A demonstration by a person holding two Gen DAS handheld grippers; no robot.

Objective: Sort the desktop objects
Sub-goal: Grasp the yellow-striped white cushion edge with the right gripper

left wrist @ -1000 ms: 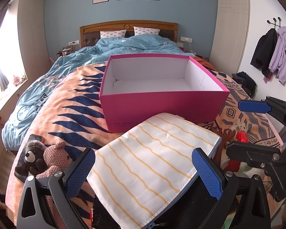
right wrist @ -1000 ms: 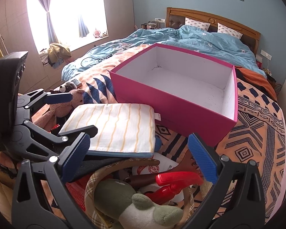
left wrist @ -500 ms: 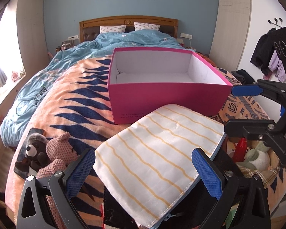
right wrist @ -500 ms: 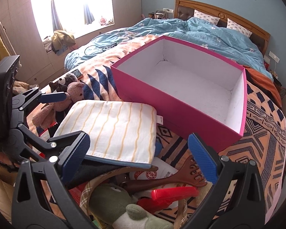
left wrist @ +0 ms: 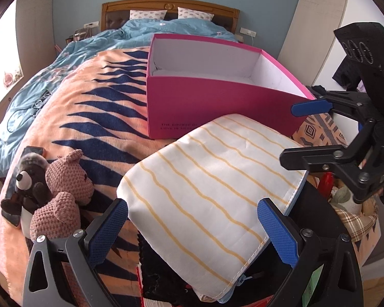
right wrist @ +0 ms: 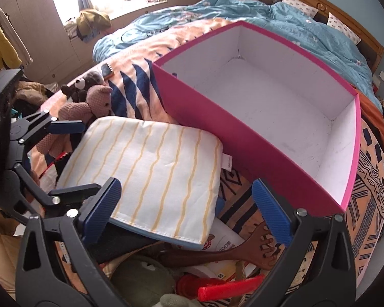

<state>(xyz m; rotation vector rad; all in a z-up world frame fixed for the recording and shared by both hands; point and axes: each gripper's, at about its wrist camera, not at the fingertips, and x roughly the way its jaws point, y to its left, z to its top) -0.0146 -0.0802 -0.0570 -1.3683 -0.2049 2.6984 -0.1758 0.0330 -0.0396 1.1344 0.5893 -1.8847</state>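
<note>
An empty pink box with a white inside stands open on the bed; it also shows in the right wrist view. A white pouch with yellow stripes lies tilted in front of it, seen too in the right wrist view. My left gripper is open, its fingers on either side of the pouch's near edge. My right gripper is open above a pile with a brown wooden comb, a red clip and a green plush.
A pink knitted bear and a dark plush lie at the left on the orange and navy blanket. A phone lies beyond them. A plaid basket sits at the right.
Both grippers have moved forward and lower toward the pouch and box. The right gripper now reaches further over the pouch's right corner. Both stay open.
</note>
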